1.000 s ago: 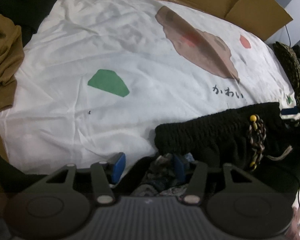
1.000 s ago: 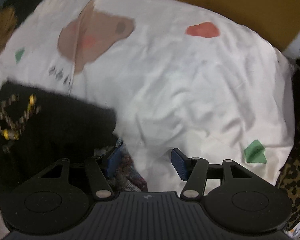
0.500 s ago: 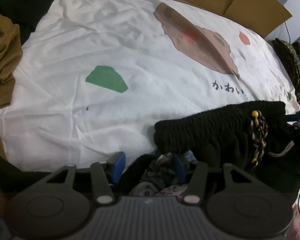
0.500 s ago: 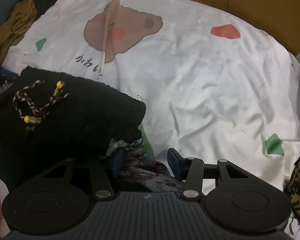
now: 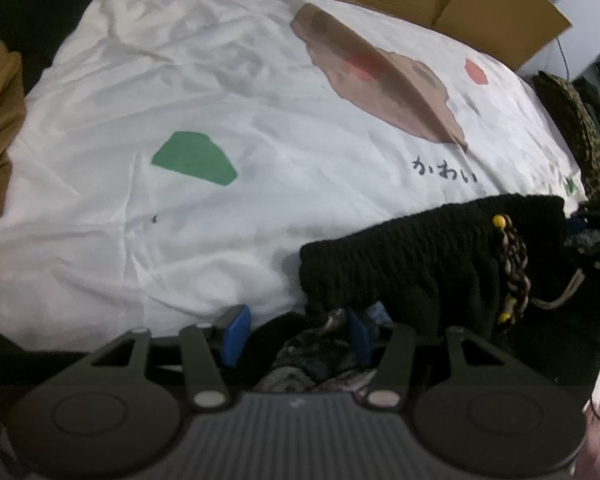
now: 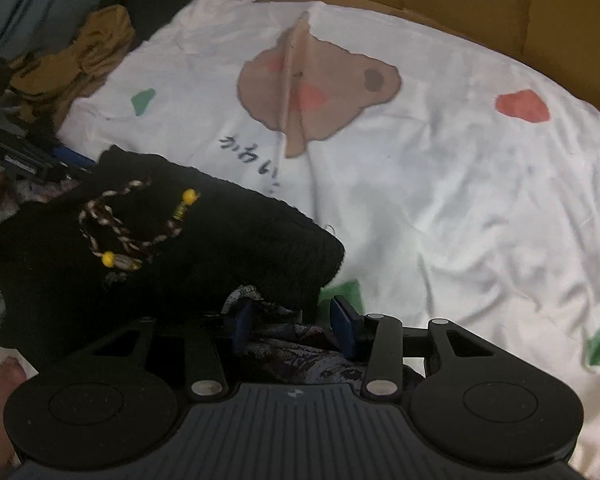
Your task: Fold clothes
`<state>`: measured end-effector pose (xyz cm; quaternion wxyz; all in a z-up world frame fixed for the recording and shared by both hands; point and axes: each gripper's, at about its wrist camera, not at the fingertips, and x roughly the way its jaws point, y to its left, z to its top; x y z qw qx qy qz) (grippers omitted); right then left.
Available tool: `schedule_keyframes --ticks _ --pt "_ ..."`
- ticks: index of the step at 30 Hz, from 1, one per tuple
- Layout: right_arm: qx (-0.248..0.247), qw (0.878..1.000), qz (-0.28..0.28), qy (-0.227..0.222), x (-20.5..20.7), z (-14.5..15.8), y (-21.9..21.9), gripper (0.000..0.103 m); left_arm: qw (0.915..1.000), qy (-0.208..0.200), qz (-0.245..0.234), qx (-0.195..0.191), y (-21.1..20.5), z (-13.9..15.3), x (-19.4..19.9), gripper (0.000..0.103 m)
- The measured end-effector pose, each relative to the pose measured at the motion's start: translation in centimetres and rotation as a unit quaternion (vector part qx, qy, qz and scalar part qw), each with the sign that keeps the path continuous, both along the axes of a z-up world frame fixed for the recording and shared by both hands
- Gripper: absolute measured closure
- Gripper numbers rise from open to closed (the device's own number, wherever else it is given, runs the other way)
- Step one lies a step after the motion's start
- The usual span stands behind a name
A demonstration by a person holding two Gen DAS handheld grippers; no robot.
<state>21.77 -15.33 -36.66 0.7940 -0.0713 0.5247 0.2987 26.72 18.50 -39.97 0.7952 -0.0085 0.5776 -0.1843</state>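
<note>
Now the right gripper [image 6: 296, 322], at 6 o'clock, is closing on the patterned cloth [image 6: 300, 356] under the black garment [image 6: 160, 248]; earlier it stood wider. The left gripper [image 5: 296, 332] stays half-apart around the cloth, so lifting seems next.

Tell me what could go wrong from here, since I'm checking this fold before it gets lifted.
1. The right gripper has its jaws closing over patterned fabric under the black garment; it may catch only one layer.
2. The braided cord lies loose on top and could snag.
3. The left gripper has bunched cloth between its jaws; whether it grips is unclear, so that side may slip.
</note>
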Motion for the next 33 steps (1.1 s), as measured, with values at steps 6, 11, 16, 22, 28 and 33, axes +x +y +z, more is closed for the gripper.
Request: schedule_keyframes --ticks 6,11,16,22,28,33 --pt "0.030 0.999 0.019 0.007 0.2 -0.4 0.7 0.073 0.9986 0.004 -0.047 -0.026 -1.0 0.1 -0.4 0.047" --pt "0.046 0.999 0.001 -0.007 0.8 0.8 -0.5 0.093 0.9964 0.002 -0.069 -0.048 -1.9 0.1 -0.8 0.079" --pt "0.044 0.998 -0.022 -0.036 1.2 2.8 -1.8 0.095 0.9956 -0.038 -0.080 -0.029 -2.3 1.5 -1.4 0.085" --pt "0.039 0.997 -0.032 -0.061 2.2 5.5 -2.8 0.098 0.9918 -0.114 -0.056 -0.014 -1.6 5.1 -0.2 0.089" --pt "0.020 0.993 -0.053 -0.105 4.1 8.4 -3.5 0.099 0.9845 -0.170 -0.042 -0.004 -1.8 7.5 2.6 0.089" --pt "-0.011 0.986 -0.076 -0.146 6.0 9.6 -4.0 0.099 0.9776 -0.208 -0.033 0.007 -2.4 8.3 5.1 0.090"
